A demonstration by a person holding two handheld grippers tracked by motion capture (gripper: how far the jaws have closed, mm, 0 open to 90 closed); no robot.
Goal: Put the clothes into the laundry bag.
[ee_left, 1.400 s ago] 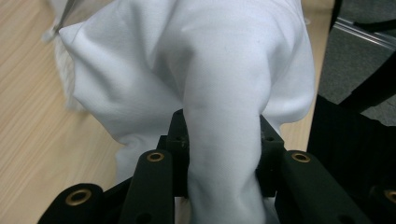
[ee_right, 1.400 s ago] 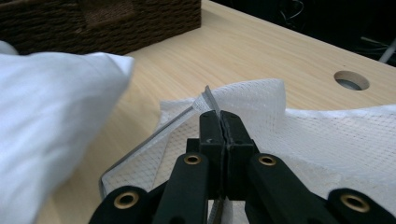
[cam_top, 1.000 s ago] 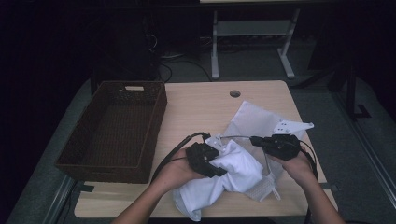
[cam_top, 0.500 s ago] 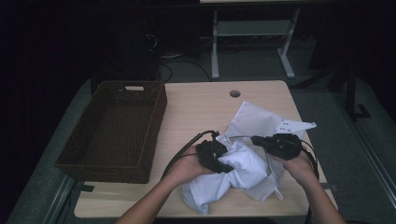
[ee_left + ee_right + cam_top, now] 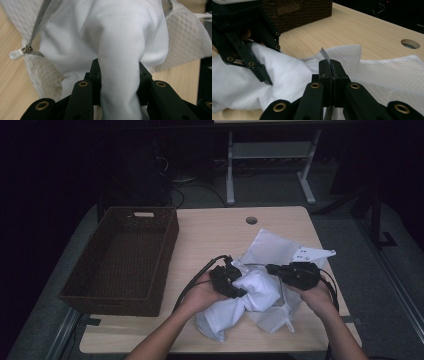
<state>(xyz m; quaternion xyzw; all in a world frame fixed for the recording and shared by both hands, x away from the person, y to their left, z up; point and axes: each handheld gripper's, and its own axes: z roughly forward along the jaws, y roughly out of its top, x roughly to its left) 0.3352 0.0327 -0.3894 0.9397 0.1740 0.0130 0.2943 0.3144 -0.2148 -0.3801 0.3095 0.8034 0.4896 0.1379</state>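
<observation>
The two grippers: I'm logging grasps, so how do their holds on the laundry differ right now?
The left gripper clamps a thick bunch of smooth white cloth, its jaws held apart by it. The right gripper pinches only the thin edge of the mesh laundry bag, its jaws nearly touching. Both are shut on fabric above the table.

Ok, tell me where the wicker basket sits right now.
In the high view the wicker basket sits at the table's left edge, left of the white garment and both grippers.
</observation>
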